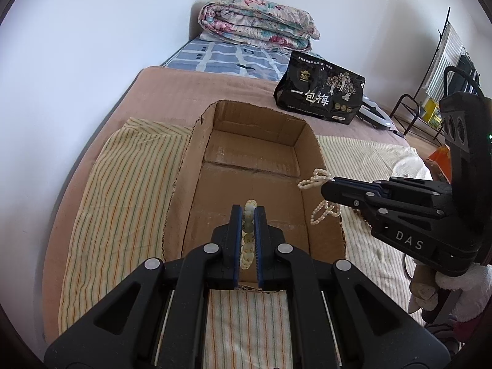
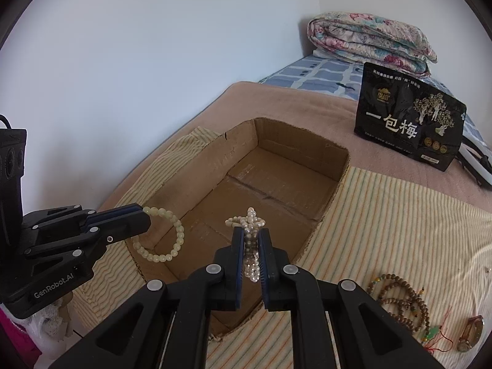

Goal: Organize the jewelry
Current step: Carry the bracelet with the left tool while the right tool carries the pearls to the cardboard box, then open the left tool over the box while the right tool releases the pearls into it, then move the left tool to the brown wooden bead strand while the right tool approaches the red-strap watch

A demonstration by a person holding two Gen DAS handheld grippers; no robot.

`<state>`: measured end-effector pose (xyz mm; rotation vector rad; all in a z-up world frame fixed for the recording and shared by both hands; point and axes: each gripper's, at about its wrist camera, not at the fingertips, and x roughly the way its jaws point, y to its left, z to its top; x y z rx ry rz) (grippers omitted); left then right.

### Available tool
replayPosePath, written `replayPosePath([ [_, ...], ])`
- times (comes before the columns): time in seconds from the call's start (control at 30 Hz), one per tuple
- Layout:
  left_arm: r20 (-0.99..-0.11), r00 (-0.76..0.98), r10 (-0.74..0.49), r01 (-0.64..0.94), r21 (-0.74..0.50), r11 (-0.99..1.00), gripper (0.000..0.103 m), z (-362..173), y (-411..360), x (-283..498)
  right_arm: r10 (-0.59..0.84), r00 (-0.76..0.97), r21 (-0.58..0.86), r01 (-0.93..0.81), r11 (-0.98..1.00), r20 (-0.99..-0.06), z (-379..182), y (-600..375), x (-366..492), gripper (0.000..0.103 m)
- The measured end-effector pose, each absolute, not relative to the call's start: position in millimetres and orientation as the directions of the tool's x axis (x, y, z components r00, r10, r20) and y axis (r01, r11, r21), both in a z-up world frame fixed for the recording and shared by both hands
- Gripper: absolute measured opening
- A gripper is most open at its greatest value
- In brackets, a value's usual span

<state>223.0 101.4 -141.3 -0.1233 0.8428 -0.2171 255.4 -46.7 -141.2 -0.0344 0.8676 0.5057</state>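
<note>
We hold a pale bead bracelet [image 2: 163, 236] clenched in the left gripper [image 1: 248, 212], hanging over the cardboard box [image 2: 196, 166]; it looks light, limp and smooth, so we pinch across the beads. The right gripper [image 2: 249, 233] grips a bunched pearl strand [image 2: 247, 223] above the box's near end, likely slippery and delicate. Wooden prayer beads [image 2: 399, 298] lie on the striped cloth right of the box.

Soft, even daylight — sharp centre, edges bowed and vignetted.
</note>
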Motion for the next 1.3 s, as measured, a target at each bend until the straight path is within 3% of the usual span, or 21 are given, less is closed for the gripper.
replayPosePath([
  [0.1,-0.730,0.640,-0.240,0.141,-0.195,0.971,0.005,-143.2,100.7,224.6,0.418,0.528,0.182,-0.441,0.879,-0.739,-144.6,-45.9,257.2,0.008],
  [0.17,-0.733,0.638,-0.236,0.136,-0.193,0.972,0.005,-143.7,100.8,224.6,0.426,0.523,0.189,-0.445,0.875,-0.739,-145.4,-45.7,257.6,0.019],
  [0.2,-0.734,0.639,-0.231,0.133,-0.190,0.973,0.005,-143.7,100.9,224.5,0.424,0.525,0.187,-0.444,0.876,-0.738,-145.2,-45.6,257.4,0.029],
  [0.6,-0.734,0.647,-0.204,0.107,-0.178,0.978,0.007,-136.6,102.9,216.8,0.415,0.556,0.176,-0.433,0.884,-0.720,-129.5,-58.7,246.2,0.041],
  [0.83,-0.724,0.660,-0.202,0.119,-0.165,0.979,0.008,-125.6,95.1,205.9,0.386,0.598,0.141,-0.414,0.899,-0.703,-115.7,-73.6,231.9,0.066],
  [0.97,-0.711,0.673,-0.202,0.129,-0.155,0.979,0.034,-118.9,88.0,198.4,0.361,0.621,0.122,-0.393,0.911,-0.696,-108.3,-86.6,224.2,0.081],
  [1.13,-0.709,0.674,-0.209,0.144,-0.152,0.978,0.034,-112.3,78.0,192.2,0.298,0.662,0.068,-0.350,0.934,-0.688,-99.2,-109.0,211.8,0.097],
  [1.23,-0.704,0.675,-0.222,0.154,-0.160,0.975,0.047,-108.9,71.1,189.9,0.271,0.676,0.048,-0.329,0.943,-0.685,-95.5,-124.5,205.1,0.102],
  [1.3,-0.698,0.678,-0.232,0.158,-0.170,0.973,0.049,-106.6,66.7,187.7,0.250,0.683,0.037,-0.311,0.950,-0.687,-94.4,-134.8,201.4,0.102],
])
